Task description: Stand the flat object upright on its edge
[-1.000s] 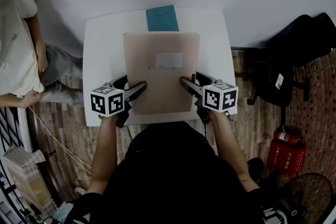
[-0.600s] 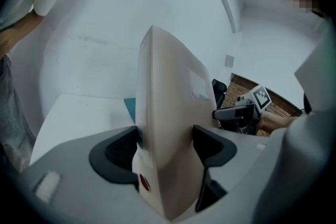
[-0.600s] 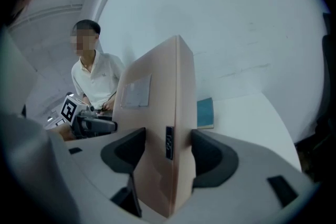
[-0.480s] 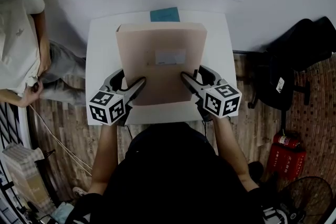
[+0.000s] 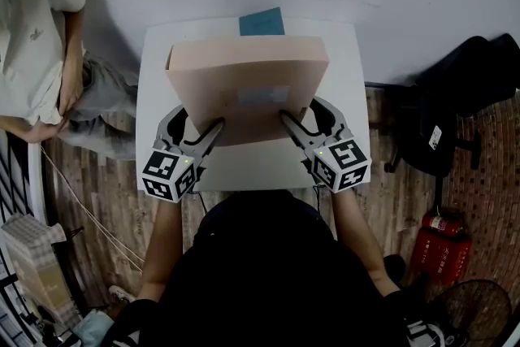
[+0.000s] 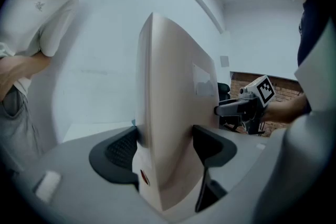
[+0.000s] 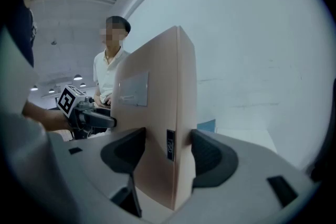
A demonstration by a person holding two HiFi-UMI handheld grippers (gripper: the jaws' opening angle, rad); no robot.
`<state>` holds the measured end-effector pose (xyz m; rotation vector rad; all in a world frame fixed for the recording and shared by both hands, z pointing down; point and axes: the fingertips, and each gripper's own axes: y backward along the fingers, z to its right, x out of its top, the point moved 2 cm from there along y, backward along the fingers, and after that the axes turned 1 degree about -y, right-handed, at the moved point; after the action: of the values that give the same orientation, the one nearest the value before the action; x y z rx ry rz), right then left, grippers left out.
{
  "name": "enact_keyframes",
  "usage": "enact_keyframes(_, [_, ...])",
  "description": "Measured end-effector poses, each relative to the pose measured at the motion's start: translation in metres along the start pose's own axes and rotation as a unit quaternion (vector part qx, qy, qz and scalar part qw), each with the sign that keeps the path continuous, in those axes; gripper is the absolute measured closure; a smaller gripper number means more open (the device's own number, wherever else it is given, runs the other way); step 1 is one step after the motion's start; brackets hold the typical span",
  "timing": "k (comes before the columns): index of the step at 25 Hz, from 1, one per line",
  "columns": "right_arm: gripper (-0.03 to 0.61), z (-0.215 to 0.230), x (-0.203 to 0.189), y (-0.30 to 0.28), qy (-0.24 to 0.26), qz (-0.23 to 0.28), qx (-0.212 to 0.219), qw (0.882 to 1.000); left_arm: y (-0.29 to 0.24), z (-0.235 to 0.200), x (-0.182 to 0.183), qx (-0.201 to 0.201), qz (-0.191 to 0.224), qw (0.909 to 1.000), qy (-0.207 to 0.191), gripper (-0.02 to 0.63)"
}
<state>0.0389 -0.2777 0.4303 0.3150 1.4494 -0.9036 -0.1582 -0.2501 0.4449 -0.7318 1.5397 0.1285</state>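
Flat beige box (image 5: pixel 244 77) stands steeply tilted over the white table (image 5: pixel 244 171), closed, contents not visible. Left tongs (image 5: pixel 214 130) are clamped on its left side edge and right tongs (image 5: pixel 286 122) on its right, pads pressing both faces. A blue flat item (image 5: pixel 262 22) lies on the table behind it.

One box (image 5: pixel 244 77), one card (image 5: pixel 262 22), two grippers (image 5: pixel 207 126) (image 5: pixel 296 116).

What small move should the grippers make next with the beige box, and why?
Probably tip the beige box to vertical and set its lower edge on the white table. The left gripper and the right gripper each clamp one side of it, and in the head view its labelled face leans, so it is not yet upright.
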Motion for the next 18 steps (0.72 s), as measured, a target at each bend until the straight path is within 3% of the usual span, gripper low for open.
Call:
enact_keyframes(10, [0.298,-0.012,-0.002,-0.001,0.059,0.029,-0.010,0.998,0.010,-0.002,-0.004,0.027,0.011,0.9986,-0.044,0.273])
enact_keyframes(14, [0.299,-0.014,-0.012,-0.002,0.088,0.024,-0.016,0.996,0.008,-0.003,-0.019,0.031,-0.007,0.9970,-0.070,0.275])
enact_keyframes(18, [0.299,-0.014,-0.027,-0.007,0.088,0.005,-0.021,0.996,0.003,-0.004,-0.036,0.031,-0.025,0.9967,-0.070,0.275])
